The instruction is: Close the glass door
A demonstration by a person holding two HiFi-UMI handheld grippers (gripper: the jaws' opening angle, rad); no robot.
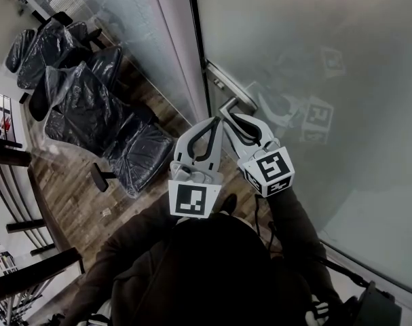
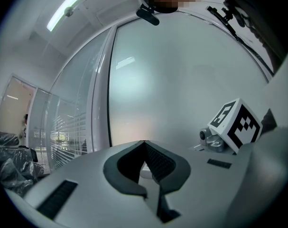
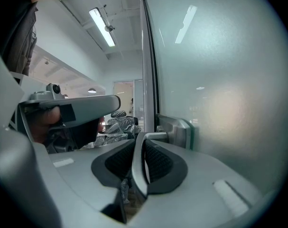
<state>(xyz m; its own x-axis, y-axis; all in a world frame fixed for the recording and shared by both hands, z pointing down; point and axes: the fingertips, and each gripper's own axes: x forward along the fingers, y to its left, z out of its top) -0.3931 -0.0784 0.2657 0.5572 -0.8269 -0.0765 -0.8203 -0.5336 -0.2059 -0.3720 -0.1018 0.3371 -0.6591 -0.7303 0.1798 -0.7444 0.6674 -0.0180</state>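
Observation:
The frosted glass door [image 1: 314, 60] fills the right of the head view, its edge against the dark frame [image 1: 196, 46]. A metal lever handle [image 1: 227, 104] juts from a plate on the door's edge. My right gripper [image 1: 234, 118] is shut on that lever; in the right gripper view the silver lever [image 3: 138, 161] runs between the closed pads back to its mount [image 3: 178, 129]. My left gripper [image 1: 215, 121] hangs just to the left of it, shut with nothing held, and points at the glass [image 2: 181, 80]. Its jaw tips [image 2: 144, 143] meet.
Several office chairs wrapped in dark plastic [image 1: 90, 107] stand on the wood floor to the left. A fixed glass panel [image 1: 141, 32] with blinds behind it adjoins the door frame. The person's dark sleeves and body fill the bottom of the head view.

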